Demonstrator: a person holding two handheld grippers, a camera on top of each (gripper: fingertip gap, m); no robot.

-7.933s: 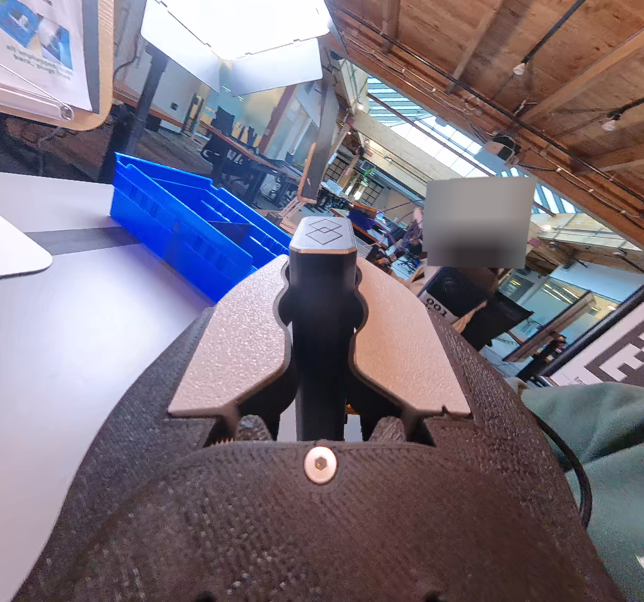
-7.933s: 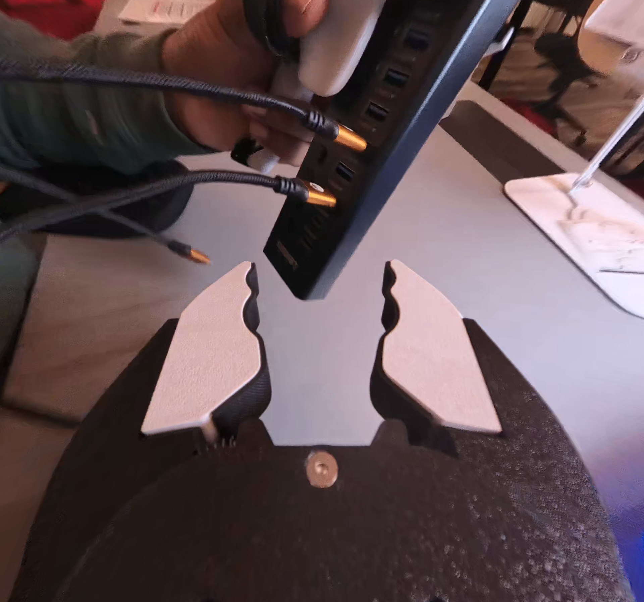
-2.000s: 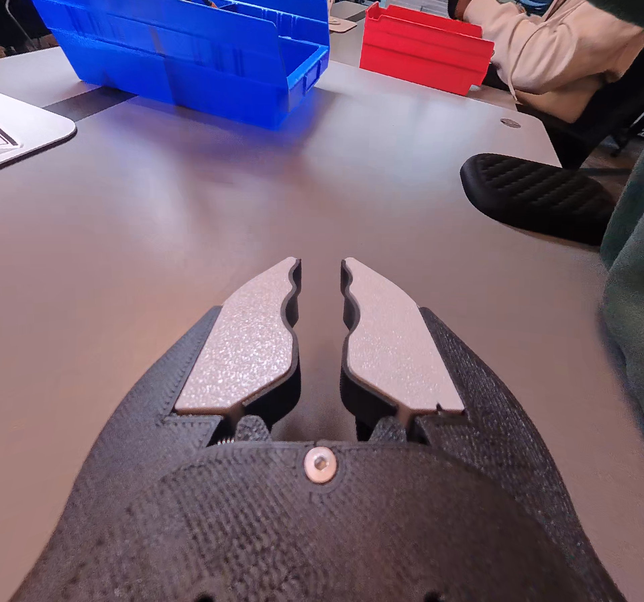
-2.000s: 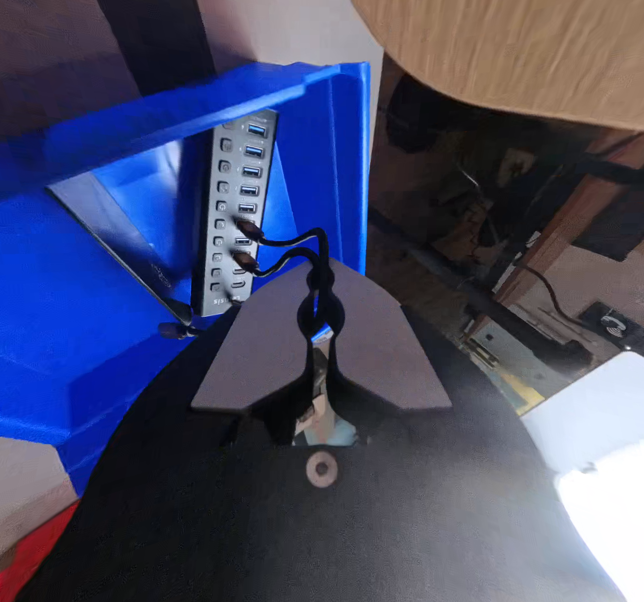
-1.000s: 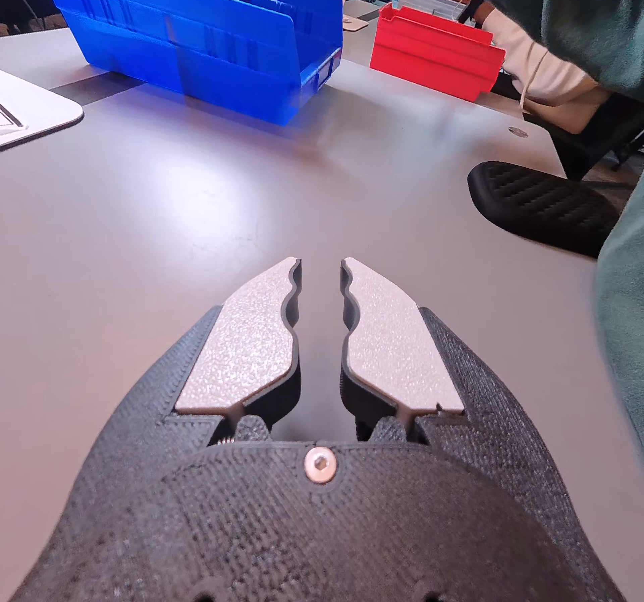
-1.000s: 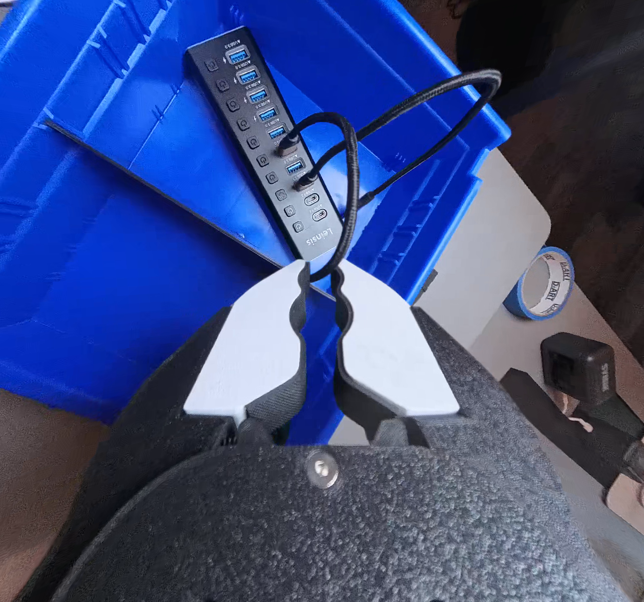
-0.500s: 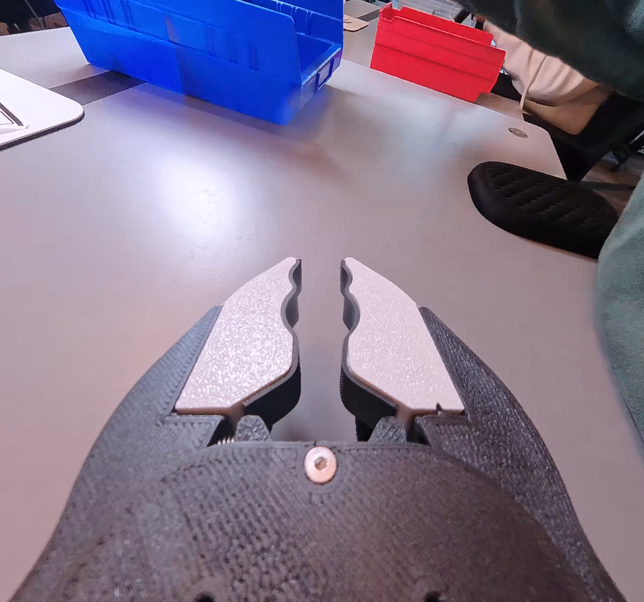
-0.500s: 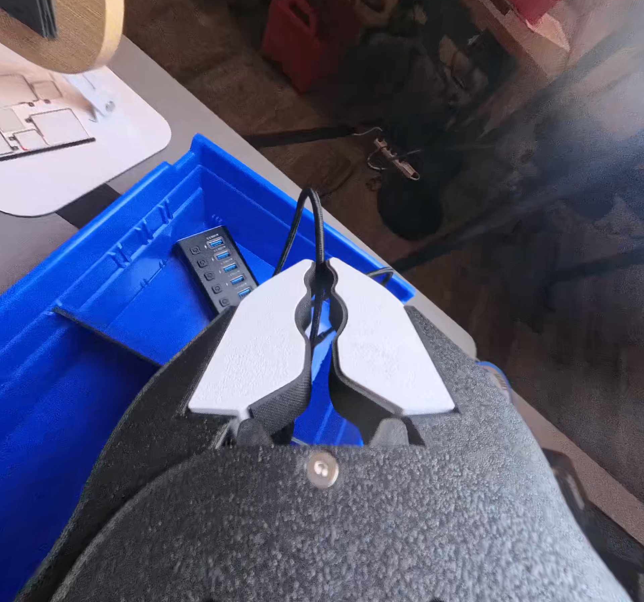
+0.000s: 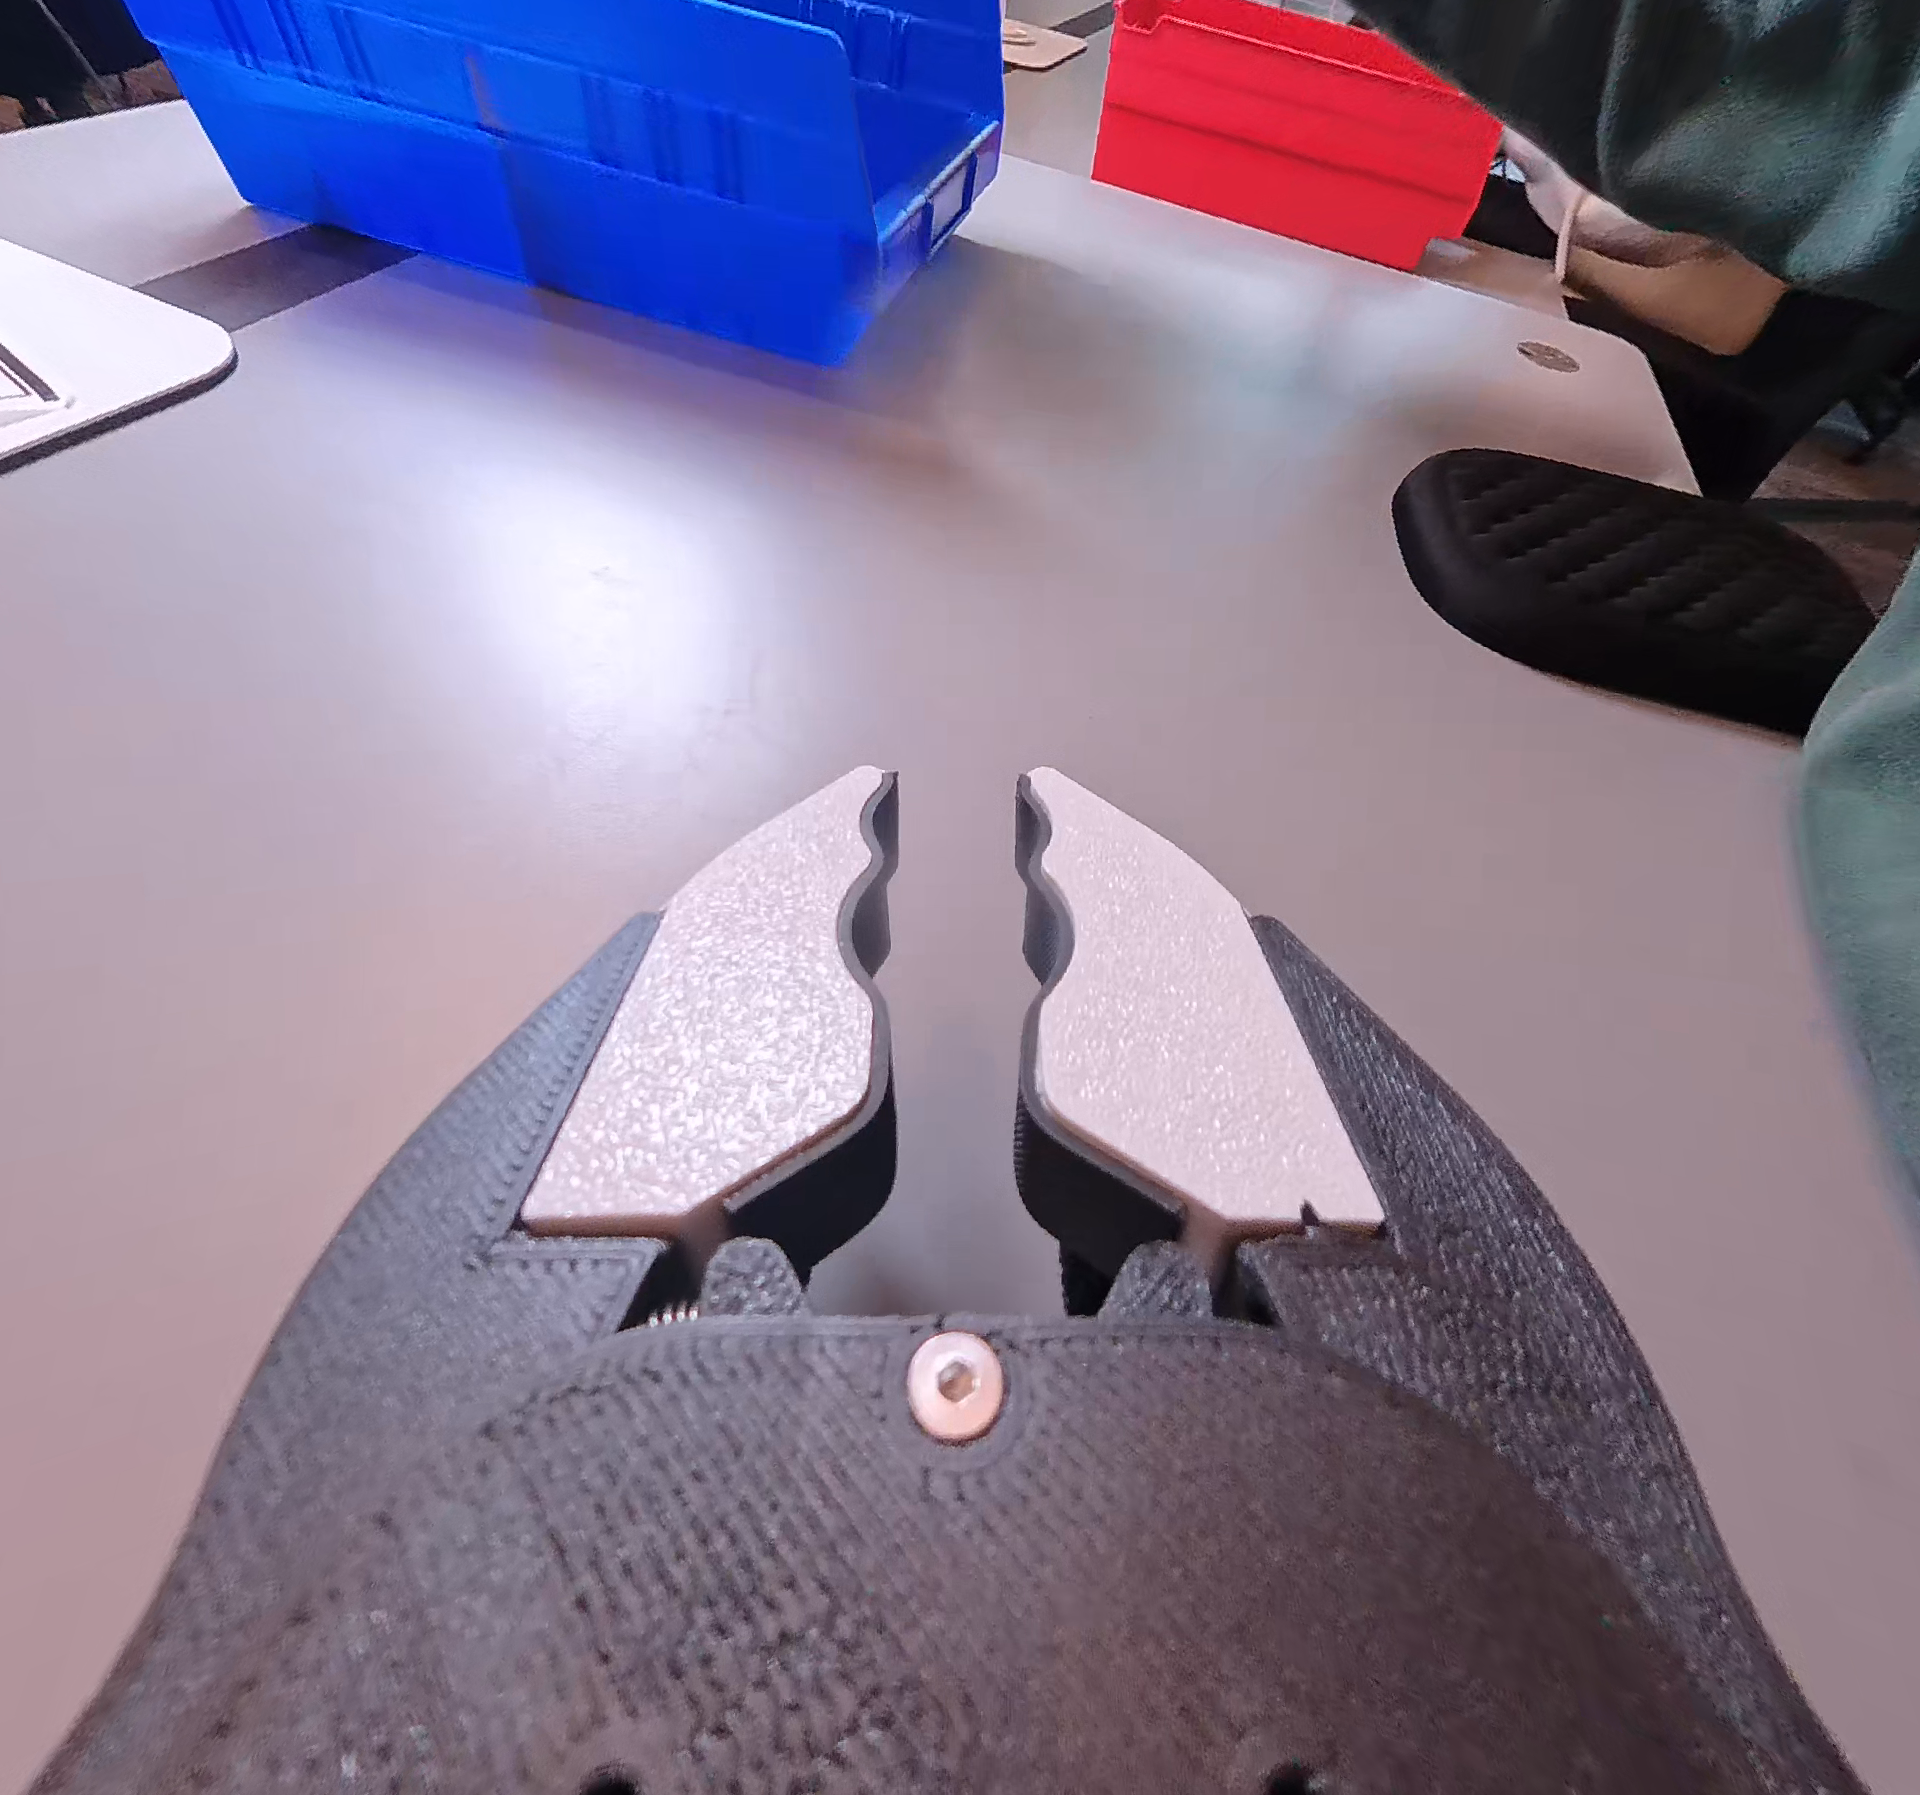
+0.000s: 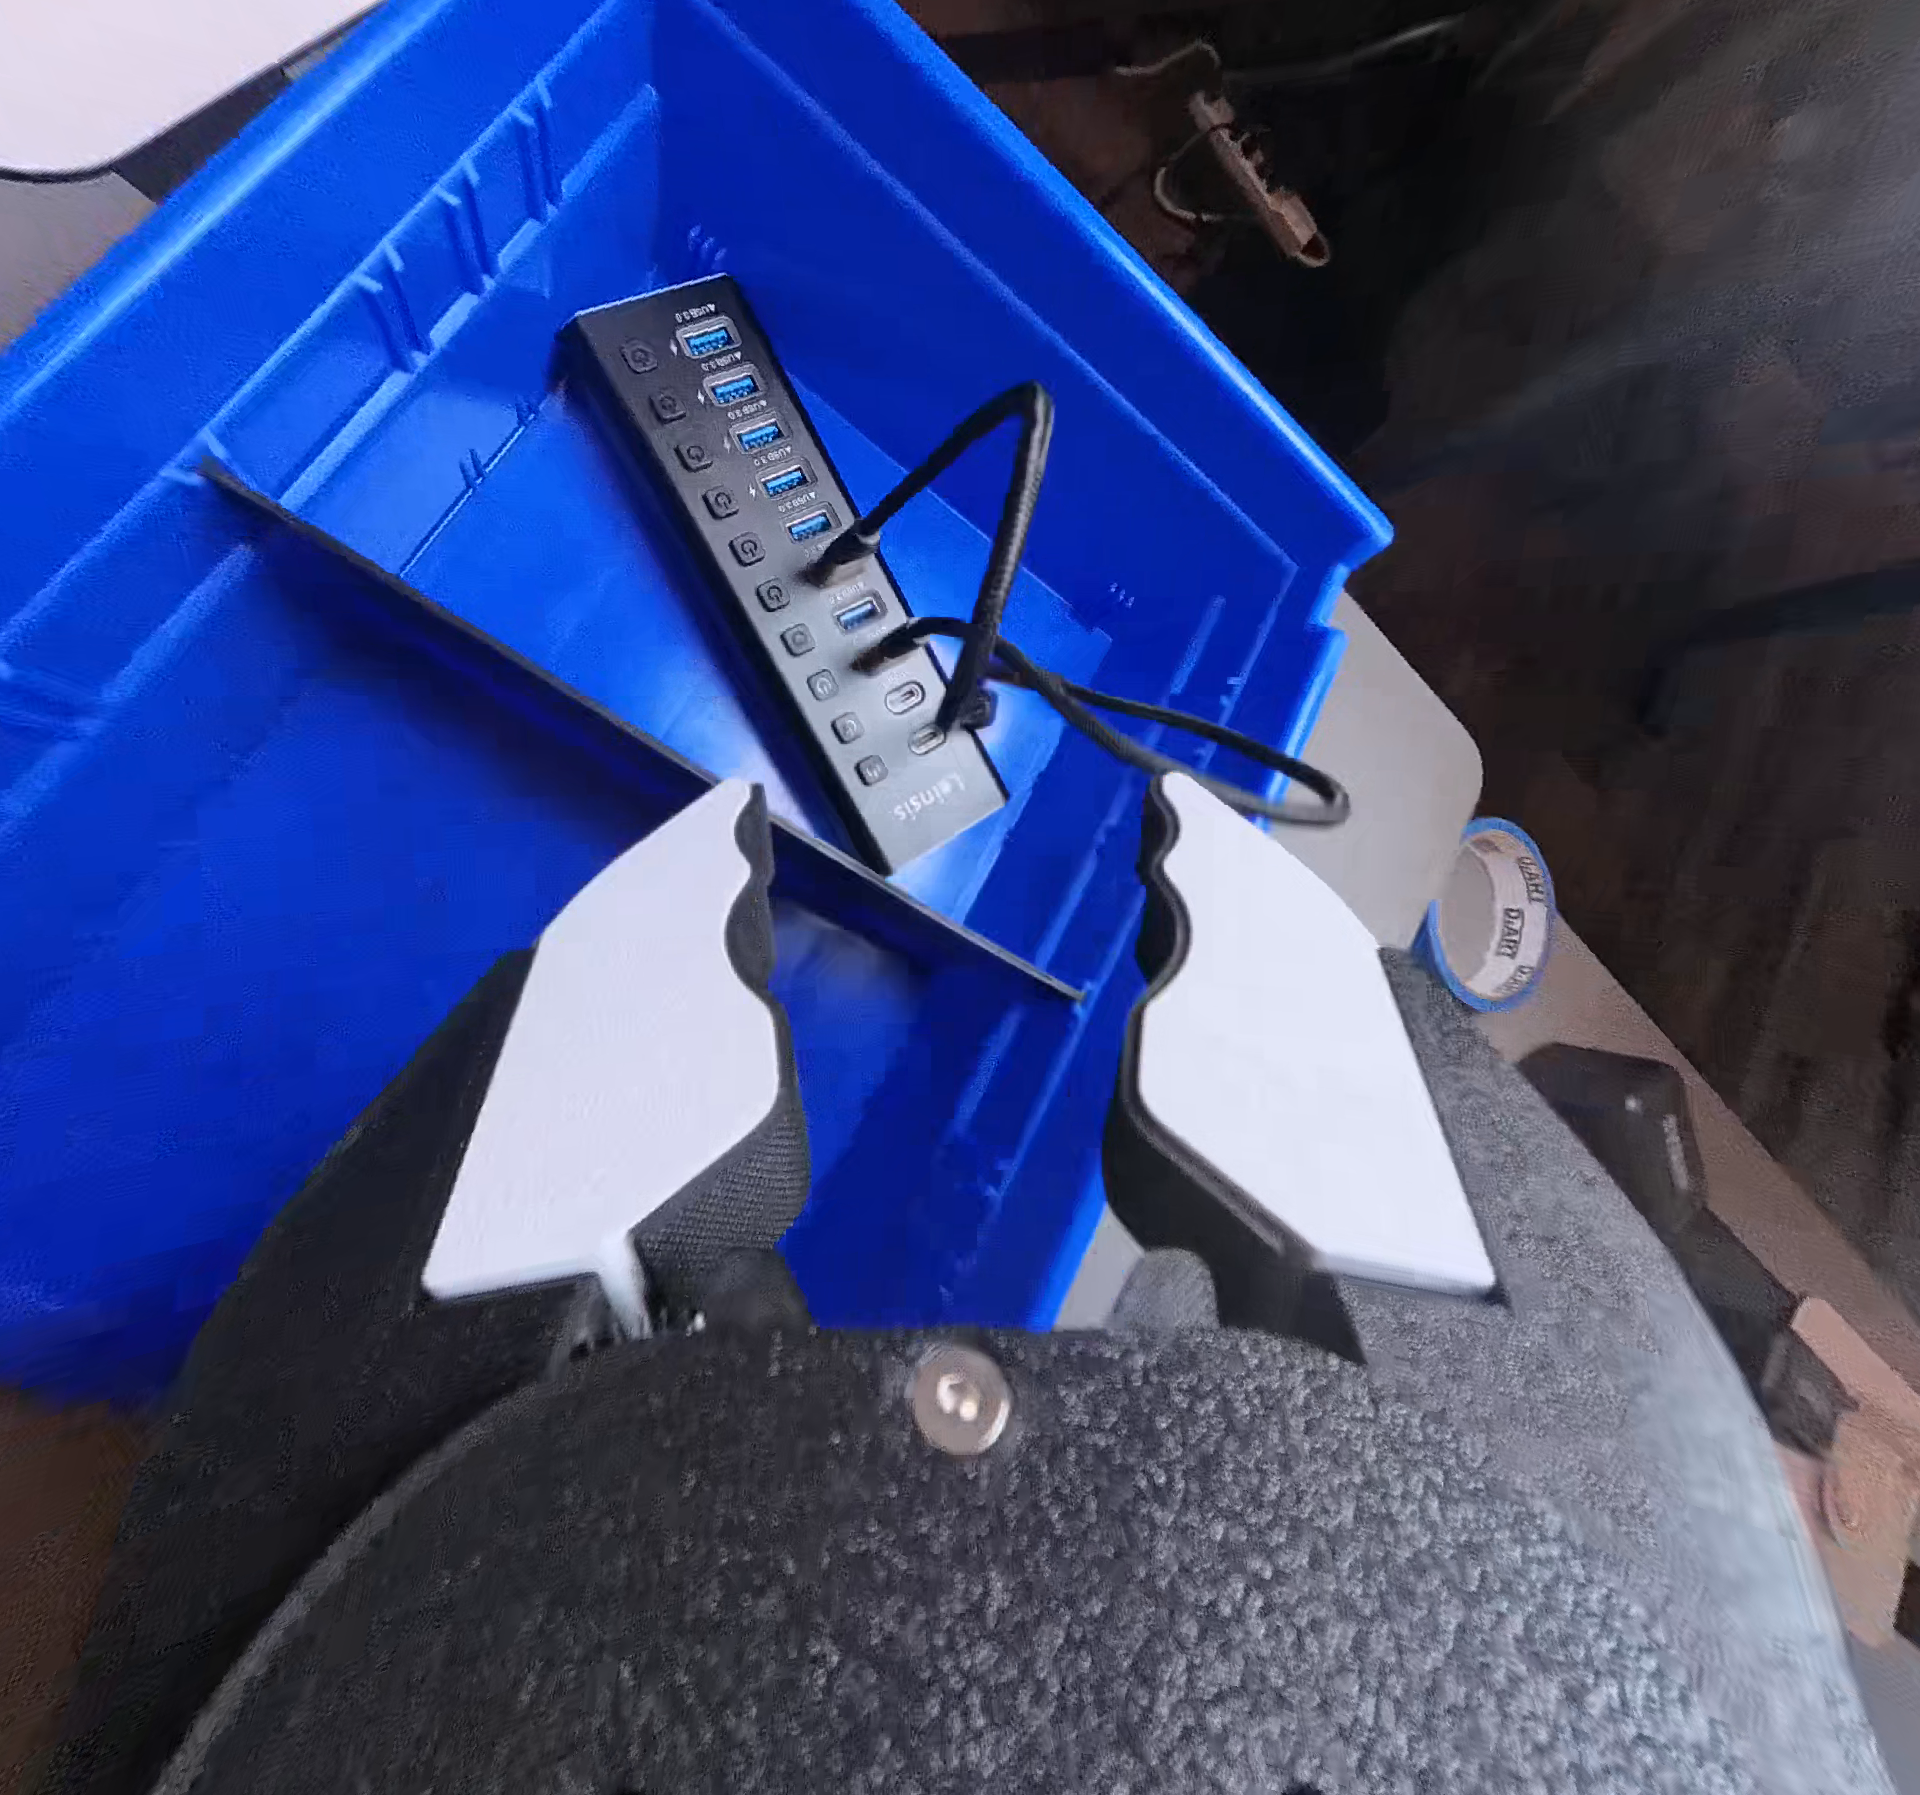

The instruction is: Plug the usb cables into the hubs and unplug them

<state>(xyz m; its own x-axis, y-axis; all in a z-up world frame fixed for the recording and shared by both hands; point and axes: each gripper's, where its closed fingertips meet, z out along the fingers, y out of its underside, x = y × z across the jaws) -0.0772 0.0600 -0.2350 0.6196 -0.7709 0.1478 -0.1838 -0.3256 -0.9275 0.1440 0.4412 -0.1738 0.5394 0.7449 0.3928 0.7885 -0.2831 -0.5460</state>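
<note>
In the right wrist view a black USB hub (image 10: pixel 774 550) leans inside the far compartment of a blue bin (image 10: pixel 312 810), behind a divider. Two black braided cables (image 10: pixel 1003 550) are plugged into its ports and loop over the bin's right wall. My right gripper (image 10: pixel 951 810) hangs above the bin, open and empty, just in front of the hub's lower end. In the left wrist view my left gripper (image 9: pixel 956 789) rests low over the grey table (image 9: pixel 416 654), its fingers a small gap apart and empty. The blue bin (image 9: pixel 582 135) stands at the far left there.
A red bin (image 9: pixel 1288 124) stands at the back right. A black padded chair arm (image 9: pixel 1621 582) lies at the table's right edge, with a green sleeve (image 9: pixel 1714 62) above. A white pad (image 9: pixel 94 353) lies far left. A blue tape roll (image 10: pixel 1496 924) and a black adapter (image 10: pixel 1652 1153) sit right of the bin. The left gripper's tips are roughly 45 cm from the right gripper's. The black USB hub (image 10: pixel 774 550) lies some 11 cm from my right tips, 45 cm from my left tips.
My right gripper has opened and let go of the cables, which now lie in the bin with the hub. The left gripper has not moved.
</note>
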